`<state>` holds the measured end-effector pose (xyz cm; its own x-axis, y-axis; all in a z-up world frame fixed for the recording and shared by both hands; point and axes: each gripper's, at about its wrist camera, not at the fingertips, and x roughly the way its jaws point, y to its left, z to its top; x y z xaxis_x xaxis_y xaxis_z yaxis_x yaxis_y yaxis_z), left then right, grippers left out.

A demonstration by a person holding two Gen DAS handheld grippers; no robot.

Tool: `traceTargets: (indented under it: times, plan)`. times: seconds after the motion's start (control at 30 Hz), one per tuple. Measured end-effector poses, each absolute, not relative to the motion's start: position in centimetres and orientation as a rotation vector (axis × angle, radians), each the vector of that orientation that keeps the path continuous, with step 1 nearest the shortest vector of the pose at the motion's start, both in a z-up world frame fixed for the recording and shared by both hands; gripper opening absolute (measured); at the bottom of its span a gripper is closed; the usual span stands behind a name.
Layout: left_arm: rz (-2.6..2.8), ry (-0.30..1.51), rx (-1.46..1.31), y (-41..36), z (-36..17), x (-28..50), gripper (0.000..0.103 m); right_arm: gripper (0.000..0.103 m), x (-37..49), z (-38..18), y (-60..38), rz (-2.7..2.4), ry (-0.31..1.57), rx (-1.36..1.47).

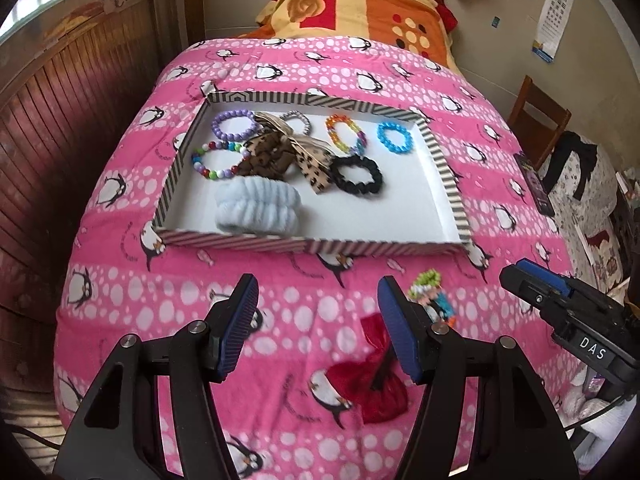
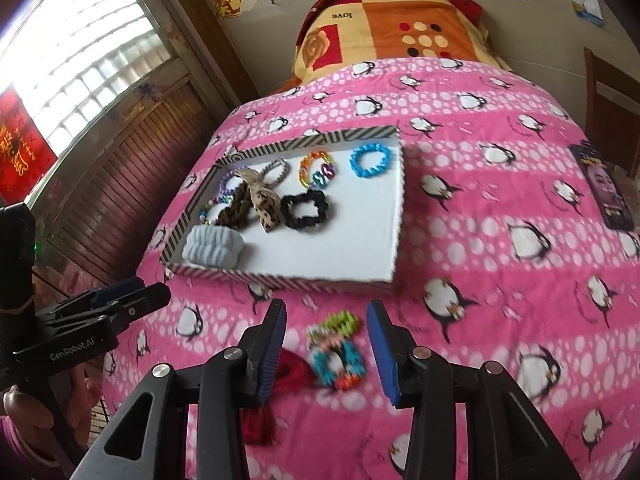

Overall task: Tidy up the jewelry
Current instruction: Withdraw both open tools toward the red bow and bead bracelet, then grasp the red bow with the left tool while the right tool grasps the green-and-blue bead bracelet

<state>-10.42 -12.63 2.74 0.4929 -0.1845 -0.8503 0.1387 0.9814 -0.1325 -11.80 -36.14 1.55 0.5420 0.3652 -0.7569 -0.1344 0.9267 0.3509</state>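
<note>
A striped tray [image 1: 448, 176] [image 2: 394, 236] on the pink bed holds bead bracelets, a black scrunchie [image 1: 356, 174] [image 2: 304, 210], a leopard bow [image 1: 280, 152] and a pale blue scrunchie [image 1: 256, 210] [image 2: 214, 248]. A multicoloured bead bracelet [image 1: 434, 300] [image 2: 336, 350] and a red scrunchie [image 1: 376, 384] [image 2: 290, 368] lie on the blanket in front of the tray. My left gripper [image 1: 316, 320] is open and empty above the blanket, left of the red scrunchie. My right gripper [image 2: 326, 344] [image 1: 536, 280] is open, its fingers either side of the multicoloured bracelet, above it.
The pink penguin blanket [image 1: 132, 280] [image 2: 500, 240] covers the bed. An orange folded quilt [image 1: 360, 0] lies at the head. A dark phone [image 2: 604, 188] [image 1: 536, 184] lies at the right edge. Wood panelling [image 1: 60, 120] runs along the left; a chair [image 1: 536, 116] stands right.
</note>
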Motion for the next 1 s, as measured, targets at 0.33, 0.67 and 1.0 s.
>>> traceTargets:
  times: [0.33,0.67,1.0]
  plan:
    - [-0.200,1.037,-0.043,-13.9,2.9,-13.5,0.062,0.040,-15.1,0.9,-37.7,0.295,0.964,0.273]
    - [-0.207,1.053,-0.066,-13.8,2.4,-15.5,0.062,0.040,-16.9,0.7,-38.0,0.301,0.974,0.261]
    - [-0.294,1.150,-0.051,-15.3,-0.8,-16.4,0.062,0.040,-17.8,-0.6,-37.9,0.310,1.017,0.245]
